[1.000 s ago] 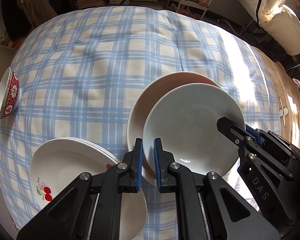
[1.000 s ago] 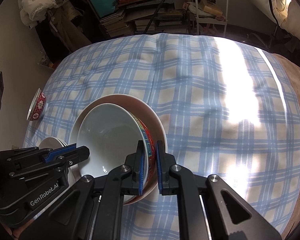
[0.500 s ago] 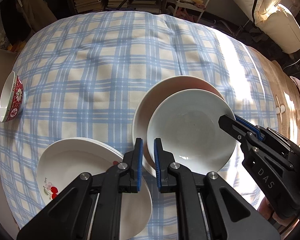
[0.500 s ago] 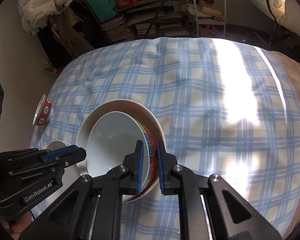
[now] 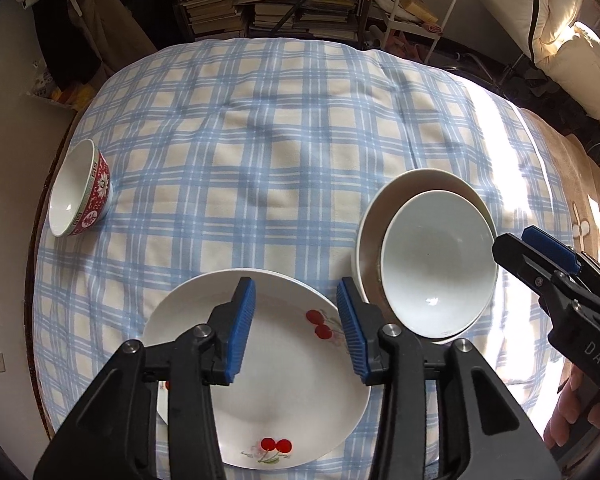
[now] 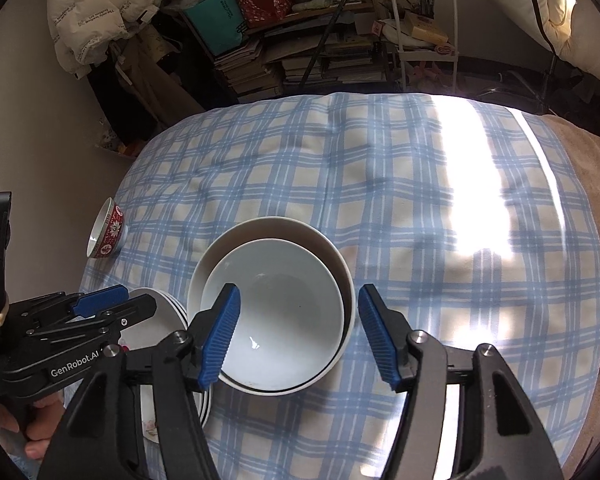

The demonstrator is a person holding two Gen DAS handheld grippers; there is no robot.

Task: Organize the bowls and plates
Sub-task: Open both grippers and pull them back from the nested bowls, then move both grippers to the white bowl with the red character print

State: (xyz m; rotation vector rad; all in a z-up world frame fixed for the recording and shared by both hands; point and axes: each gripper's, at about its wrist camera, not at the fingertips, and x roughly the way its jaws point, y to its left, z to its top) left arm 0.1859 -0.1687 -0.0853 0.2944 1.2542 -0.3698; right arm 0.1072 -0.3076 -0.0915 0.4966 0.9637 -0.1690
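A white bowl [image 5: 436,268] [image 6: 284,312] sits nested in a larger cream bowl [image 5: 412,180] [image 6: 260,226] on the blue-checked cloth. My right gripper [image 6: 298,336] hovers just above it. Its jaws are opening and stand wider than the near rim, and the pads touch nothing. My left gripper [image 5: 296,332] hangs over a stack of white cherry-print plates [image 5: 268,392] [image 6: 160,320]. Its jaws are opening too, with nothing between them. A small red-patterned bowl [image 5: 80,188] [image 6: 106,234] lies tilted at the cloth's left edge. Each gripper shows in the other's view: right gripper [image 5: 516,240], left gripper [image 6: 136,300].
The checked cloth [image 5: 260,140] covers a round table, with bare cloth in its middle and far part and bright sun on the right side. Behind stand shelves with stacked books [image 6: 260,68] and a white rack [image 6: 424,20]. A hand [image 5: 568,412] holds the right gripper.
Both grippers were shut on the inner bowl's rim; both have let go and opened. They rose, and the left one shifted left over the cherry plates.
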